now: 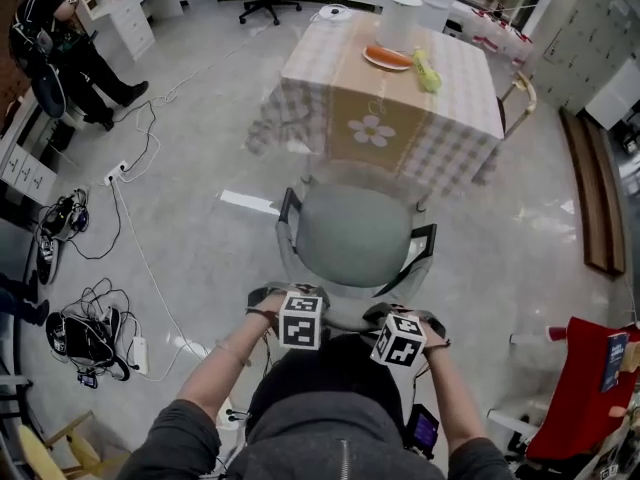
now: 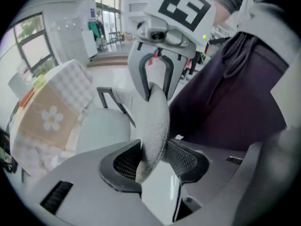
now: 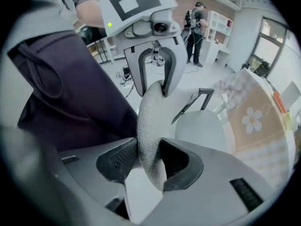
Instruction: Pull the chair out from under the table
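Left gripper [image 2: 153,157], right gripper [image 3: 150,161]: jaws stood half open, loose around the chair back [image 2: 156,119]. Tug now and they could have slipped off, chair [image 1: 355,236] rolling away!

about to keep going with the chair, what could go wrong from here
1. The backrest edge sits only loosely between the jaws of the left gripper and right gripper, so a pull now would likely slip off.
2. The chair already stands clear of the table, with the person right behind it; pulled further, it may bump them.
3. Loose cables lie on the floor to the left; a drifting chair could snag them.
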Demonstrator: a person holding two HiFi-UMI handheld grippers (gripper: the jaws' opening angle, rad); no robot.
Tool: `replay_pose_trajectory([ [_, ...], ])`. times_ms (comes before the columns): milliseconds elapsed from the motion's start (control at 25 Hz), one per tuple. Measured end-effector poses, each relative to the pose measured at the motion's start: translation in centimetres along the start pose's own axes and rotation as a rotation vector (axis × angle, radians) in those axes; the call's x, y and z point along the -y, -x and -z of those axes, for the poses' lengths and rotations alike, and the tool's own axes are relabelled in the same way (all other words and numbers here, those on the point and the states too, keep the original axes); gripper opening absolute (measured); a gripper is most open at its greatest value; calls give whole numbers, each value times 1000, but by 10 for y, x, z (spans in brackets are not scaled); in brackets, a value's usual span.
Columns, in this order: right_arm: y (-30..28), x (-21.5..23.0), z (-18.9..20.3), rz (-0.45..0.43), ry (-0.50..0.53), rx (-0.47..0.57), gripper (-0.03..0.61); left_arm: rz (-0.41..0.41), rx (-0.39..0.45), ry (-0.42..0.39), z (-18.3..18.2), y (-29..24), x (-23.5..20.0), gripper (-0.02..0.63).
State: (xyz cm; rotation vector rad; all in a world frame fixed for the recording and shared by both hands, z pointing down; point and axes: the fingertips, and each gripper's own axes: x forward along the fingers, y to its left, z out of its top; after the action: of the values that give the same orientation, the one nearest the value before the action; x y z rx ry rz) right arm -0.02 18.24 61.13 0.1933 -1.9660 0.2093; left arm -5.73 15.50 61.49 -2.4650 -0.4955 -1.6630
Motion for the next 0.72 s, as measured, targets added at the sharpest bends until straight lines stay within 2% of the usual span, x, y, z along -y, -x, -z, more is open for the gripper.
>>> replay_pose_trajectory([
  [80, 20, 5, -10, -15, -115, 137, 132, 13, 93, 89, -4, 16, -1, 160],
  [160, 53, 20, -28, -8, -276, 358, 132, 5, 217, 191, -10, 35, -8, 116],
  [240, 100, 48, -48, 33, -432, 618, 132, -30, 403, 315, -23, 63, -27, 21],
  [280, 124, 65, -52, 70, -498, 740, 132, -52, 504, 371, -31, 80, -39, 20],
  [360, 169, 100, -50, 182, -620, 960, 132, -139, 677, 457, -45, 113, -66, 12],
  [440, 207, 134, -42, 307, -737, 1137, 132, -295, 786, 524, -54, 143, -97, 11],
  [560, 242, 163, -32, 489, -834, 1274, 112, -567, 894, 628, -60, 183, -135, 9],
  [640, 250, 171, -26, 625, -864, 1280, 81, -722, 995, 720, -62, 206, -147, 9],
  [720, 248, 172, -24, 728, -875, 1248, 60, -827, 1076, 789, -61, 218, -150, 8],
])
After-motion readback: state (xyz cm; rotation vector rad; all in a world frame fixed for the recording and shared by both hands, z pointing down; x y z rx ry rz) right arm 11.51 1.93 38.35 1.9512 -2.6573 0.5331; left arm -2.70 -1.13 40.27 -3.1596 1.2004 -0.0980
